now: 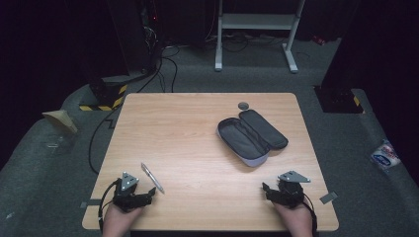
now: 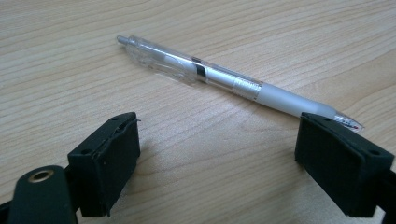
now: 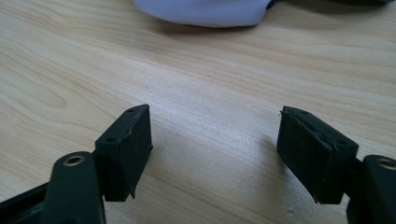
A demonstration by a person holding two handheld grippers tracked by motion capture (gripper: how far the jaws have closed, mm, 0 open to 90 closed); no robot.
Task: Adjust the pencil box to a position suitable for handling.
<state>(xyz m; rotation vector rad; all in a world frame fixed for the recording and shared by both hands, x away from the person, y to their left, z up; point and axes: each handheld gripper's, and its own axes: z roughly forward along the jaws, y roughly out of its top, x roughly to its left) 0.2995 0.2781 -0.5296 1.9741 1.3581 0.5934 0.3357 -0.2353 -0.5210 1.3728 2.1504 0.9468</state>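
Note:
A clear and white pen (image 1: 152, 177) (image 2: 233, 81) lies flat on the wooden table (image 1: 197, 143), slanted. My left gripper (image 1: 148, 193) (image 2: 217, 144) rests low near the front left edge, open, with the pen just beyond its jaws and its tip end by the right jaw. A grey pencil case (image 1: 252, 136) lies unzipped and open at the right of the middle; its pale outer side (image 3: 205, 11) shows in the right gripper view. My right gripper (image 1: 269, 191) (image 3: 215, 140) sits open near the front right, short of the case, nothing between its jaws.
A small dark round disc (image 1: 243, 105) lies near the table's far edge. Cables (image 1: 163, 64) and a white stand frame (image 1: 257, 29) are on the floor behind. A plastic bag (image 1: 385, 155) lies on the floor at the right.

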